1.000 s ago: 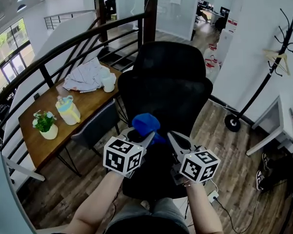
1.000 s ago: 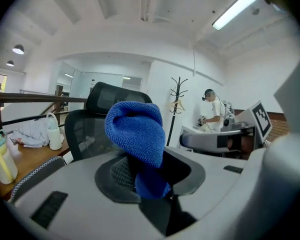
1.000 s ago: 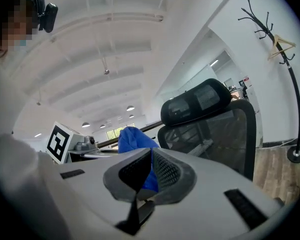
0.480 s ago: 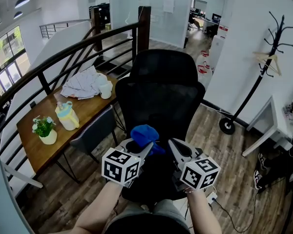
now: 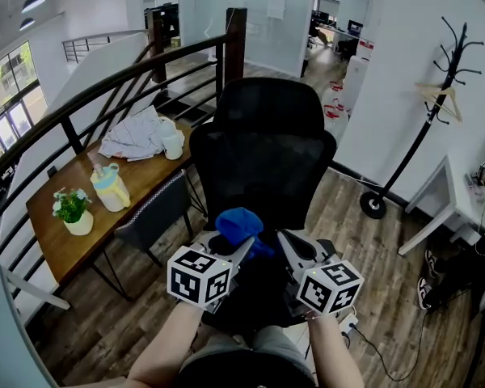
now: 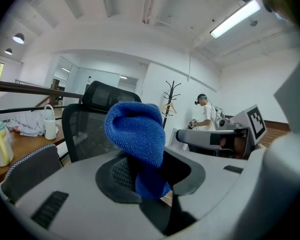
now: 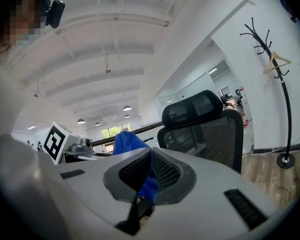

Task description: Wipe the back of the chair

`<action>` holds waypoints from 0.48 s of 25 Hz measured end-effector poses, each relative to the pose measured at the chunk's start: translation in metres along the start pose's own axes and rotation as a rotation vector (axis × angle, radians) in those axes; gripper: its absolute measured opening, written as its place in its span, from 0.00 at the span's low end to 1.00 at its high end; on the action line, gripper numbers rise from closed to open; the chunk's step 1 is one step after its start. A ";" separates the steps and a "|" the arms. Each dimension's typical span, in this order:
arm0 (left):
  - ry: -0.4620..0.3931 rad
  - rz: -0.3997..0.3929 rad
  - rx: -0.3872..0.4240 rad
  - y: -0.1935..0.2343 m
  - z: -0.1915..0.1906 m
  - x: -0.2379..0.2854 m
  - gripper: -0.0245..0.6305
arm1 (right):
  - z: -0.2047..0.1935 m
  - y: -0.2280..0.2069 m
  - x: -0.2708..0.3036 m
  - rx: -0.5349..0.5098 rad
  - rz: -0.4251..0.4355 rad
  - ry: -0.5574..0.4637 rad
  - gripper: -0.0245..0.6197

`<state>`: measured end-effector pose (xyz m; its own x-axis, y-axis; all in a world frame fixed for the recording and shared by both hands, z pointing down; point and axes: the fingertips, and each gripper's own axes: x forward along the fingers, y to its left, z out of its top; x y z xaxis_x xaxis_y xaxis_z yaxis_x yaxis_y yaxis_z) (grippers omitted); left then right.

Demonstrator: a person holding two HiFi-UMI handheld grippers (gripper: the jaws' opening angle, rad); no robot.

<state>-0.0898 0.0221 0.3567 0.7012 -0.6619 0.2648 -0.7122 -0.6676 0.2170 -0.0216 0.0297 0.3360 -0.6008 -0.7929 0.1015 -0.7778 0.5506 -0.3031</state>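
From here the biggest thing in front of me is the black chair (image 5: 267,156), its mesh back facing me and rising just beyond both claws. To its left a dark railing (image 5: 105,83) curves past a wooden table (image 5: 145,186), which carries a heap of pale fabric (image 5: 137,134), a white mug (image 5: 175,144), a yellow jug (image 5: 111,186) and a potted plant (image 5: 73,208). A coat rack (image 5: 436,95) stands by the wall to the right, well apart from the chair. My left claw (image 5: 233,245) is clamped on the blue cloth (image 5: 239,223); in the left gripper view the cloth bunches up above the pads and hangs down between them, with the chair back behind it, not touching. My right claw (image 5: 289,245) sits just beside the left, and its own view shows the jaws drawn together to a thin slit. Some blue shows through that slit, but I cannot tell whether it is pinched there or merely lies beyond. The cloth is near the lower part of the chair back, short of it.
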 end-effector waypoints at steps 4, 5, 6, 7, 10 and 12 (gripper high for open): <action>-0.007 0.003 -0.002 -0.002 0.001 -0.002 0.22 | -0.006 0.000 -0.003 0.013 -0.001 0.010 0.08; -0.008 0.003 -0.003 -0.001 0.001 -0.003 0.22 | -0.008 0.000 -0.004 0.013 -0.002 0.012 0.08; -0.009 0.003 -0.006 -0.001 0.001 -0.004 0.22 | -0.009 0.000 -0.004 0.013 -0.003 0.014 0.08; -0.010 0.002 -0.010 -0.001 0.001 -0.006 0.22 | -0.010 0.001 -0.005 0.013 -0.004 0.015 0.08; -0.010 -0.001 -0.022 -0.003 -0.001 -0.008 0.22 | -0.011 0.001 -0.007 0.031 -0.002 0.011 0.09; -0.009 -0.001 -0.037 -0.004 -0.003 -0.009 0.22 | -0.014 0.002 -0.008 0.045 0.000 0.012 0.09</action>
<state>-0.0938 0.0319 0.3567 0.7019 -0.6647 0.2559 -0.7123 -0.6550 0.2523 -0.0206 0.0408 0.3477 -0.6029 -0.7898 0.1131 -0.7692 0.5377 -0.3453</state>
